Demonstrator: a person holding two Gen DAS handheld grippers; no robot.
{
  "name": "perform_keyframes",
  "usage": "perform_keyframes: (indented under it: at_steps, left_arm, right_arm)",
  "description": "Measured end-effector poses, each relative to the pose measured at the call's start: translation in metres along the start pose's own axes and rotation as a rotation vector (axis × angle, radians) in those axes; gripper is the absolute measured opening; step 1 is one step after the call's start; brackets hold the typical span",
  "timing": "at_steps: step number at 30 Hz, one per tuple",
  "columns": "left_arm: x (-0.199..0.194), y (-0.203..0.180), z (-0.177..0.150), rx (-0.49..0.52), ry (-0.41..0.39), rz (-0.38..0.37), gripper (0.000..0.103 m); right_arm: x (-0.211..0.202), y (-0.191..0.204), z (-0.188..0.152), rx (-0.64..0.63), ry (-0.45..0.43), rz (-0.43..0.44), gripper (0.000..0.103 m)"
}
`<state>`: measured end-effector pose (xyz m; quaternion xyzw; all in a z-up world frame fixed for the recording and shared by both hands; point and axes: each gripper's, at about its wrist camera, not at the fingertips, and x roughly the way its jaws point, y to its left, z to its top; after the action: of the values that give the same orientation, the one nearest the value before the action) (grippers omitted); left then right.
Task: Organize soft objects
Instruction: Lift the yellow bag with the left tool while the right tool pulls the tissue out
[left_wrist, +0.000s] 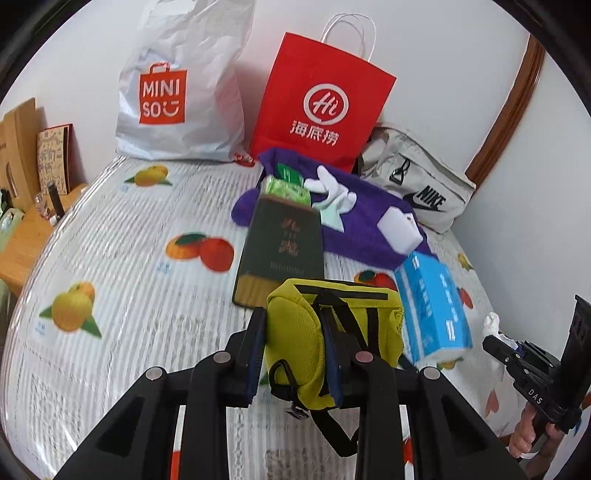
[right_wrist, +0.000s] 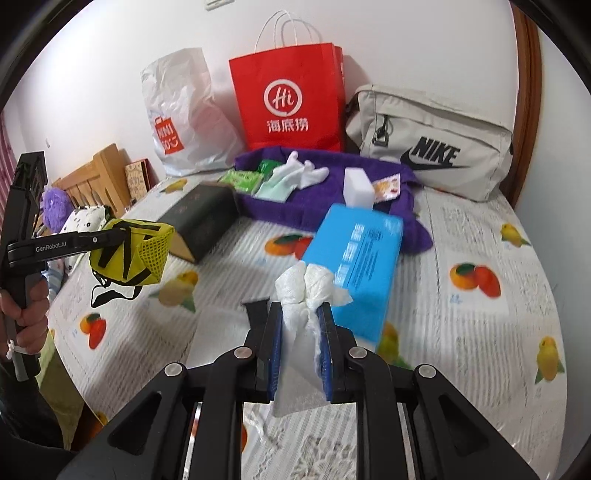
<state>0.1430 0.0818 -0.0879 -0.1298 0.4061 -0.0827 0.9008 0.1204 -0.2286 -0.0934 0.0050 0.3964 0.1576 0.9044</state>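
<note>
From my left tool (left_wrist: 293, 350) I look down along its two fingers, which are pinched on a yellow pouch (left_wrist: 332, 332) with black straps; the pouch hangs clear above the bed (left_wrist: 129, 277) and its fruit-print cover. Just beyond it lies a dark green box (left_wrist: 280, 251), and to its right a blue tissue pack (left_wrist: 432, 310). Farther back a purple towel (left_wrist: 369, 229) is spread out with white socks (left_wrist: 334, 190), green packets (left_wrist: 286, 188) and a white block (left_wrist: 400, 230) lying on it. Against the far wall stand a white shopping bag (left_wrist: 177, 92), a red paper bag (left_wrist: 321, 99) and a grey sports bag (left_wrist: 421, 181). At the right edge my right tool (left_wrist: 496, 338) shows, with my hand (left_wrist: 532, 435) on its grip. From my right tool (right_wrist: 300, 332) the fingers are closed to a narrow gap on a wad of white tissue (right_wrist: 308, 288), held up off the bed (right_wrist: 480, 332), with the blue tissue pack (right_wrist: 358, 254) just behind it. The purple towel (right_wrist: 314, 206), the socks (right_wrist: 306, 170) and the white block (right_wrist: 358, 184) lie farther off, the dark green box (right_wrist: 203, 218) to their left. At the left edge my left tool (right_wrist: 122, 236) holds the yellow pouch (right_wrist: 133, 254) in the air, its strap dangling, with my hand (right_wrist: 26, 314) below.
</note>
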Motion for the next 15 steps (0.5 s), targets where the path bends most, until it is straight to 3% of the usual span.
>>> perform_keyframes:
  at_steps: [15]
  left_arm:
    - [0.039, -0.011, 0.085, 0.024, -0.004, 0.025, 0.027]
  right_arm:
    - [0.041, -0.033, 0.1, -0.02, -0.04, -0.025, 0.018]
